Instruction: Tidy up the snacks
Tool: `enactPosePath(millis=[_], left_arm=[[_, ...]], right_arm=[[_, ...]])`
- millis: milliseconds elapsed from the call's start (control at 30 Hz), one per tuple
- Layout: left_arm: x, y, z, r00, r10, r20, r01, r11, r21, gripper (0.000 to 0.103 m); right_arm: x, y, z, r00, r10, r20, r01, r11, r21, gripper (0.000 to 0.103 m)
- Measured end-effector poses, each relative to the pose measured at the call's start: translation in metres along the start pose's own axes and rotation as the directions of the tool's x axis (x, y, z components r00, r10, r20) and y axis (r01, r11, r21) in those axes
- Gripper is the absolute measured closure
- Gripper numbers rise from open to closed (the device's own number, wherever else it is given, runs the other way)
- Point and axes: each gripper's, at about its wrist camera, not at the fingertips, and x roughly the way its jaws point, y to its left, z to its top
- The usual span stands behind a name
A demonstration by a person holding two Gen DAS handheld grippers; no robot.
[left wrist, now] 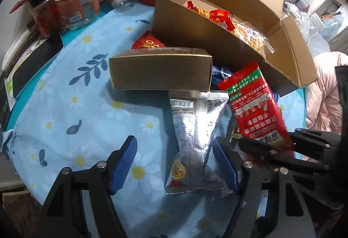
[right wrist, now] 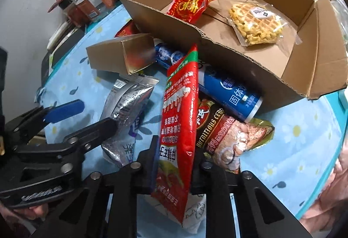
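My right gripper (right wrist: 176, 163) is shut on a tall red snack packet (right wrist: 179, 107), held upright above the pile; the same packet (left wrist: 256, 107) shows in the left wrist view. My left gripper (left wrist: 174, 165) is open around a silver foil packet (left wrist: 195, 135) lying on the blue flowered cloth; the right pad is at the packet's edge and the left pad stands well clear. The open cardboard box (right wrist: 271, 85) holds a red packet (right wrist: 189, 5) and a waffle packet (right wrist: 254, 25). A blue packet (right wrist: 230, 90) and a brown cereal packet (right wrist: 228, 133) lie in front of it.
A small gold carton (left wrist: 161, 72) lies just beyond the silver packet. Clear jars (left wrist: 74, 3) and dark boxes crowd the far left of the table. The table's teal edge (right wrist: 335, 129) runs on the right, with a person's pink sleeve (left wrist: 326, 90) beside it.
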Motion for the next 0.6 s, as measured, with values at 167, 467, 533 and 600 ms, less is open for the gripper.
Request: enactPosePath(millis=[167, 467, 533, 600], left_arm=[[0.014, -0.007, 0.000, 0.999, -0.025, -0.024, 0.026, 0.999, 0.028, 0.068], [0.002, -0.001, -0.016, 0.998, 0.004, -0.068, -0.002, 1.000, 0.027, 0.075], [-0.002, 0.005, -0.027, 0.996, 0.020, -0.087, -0.018, 0.999, 0.030, 0.075], [-0.009, 0.011, -0.037, 0.995, 0.033, -0.097, -0.030, 0.999, 0.030, 0.075]], right_arm=[[-0.006, 0.001, 0.000, 1.000, -0.008, 0.022, 0.008, 1.000, -0.022, 0.093], [-0.024, 0.001, -0.008, 0.998, 0.032, 0.049, -0.031, 0.999, -0.020, 0.093], [-0.027, 0.005, -0.013, 0.997, 0.052, 0.054, -0.051, 0.998, -0.031, 0.093], [-0.028, 0.012, -0.018, 0.996, 0.067, 0.054, -0.065, 0.997, -0.048, 0.093]])
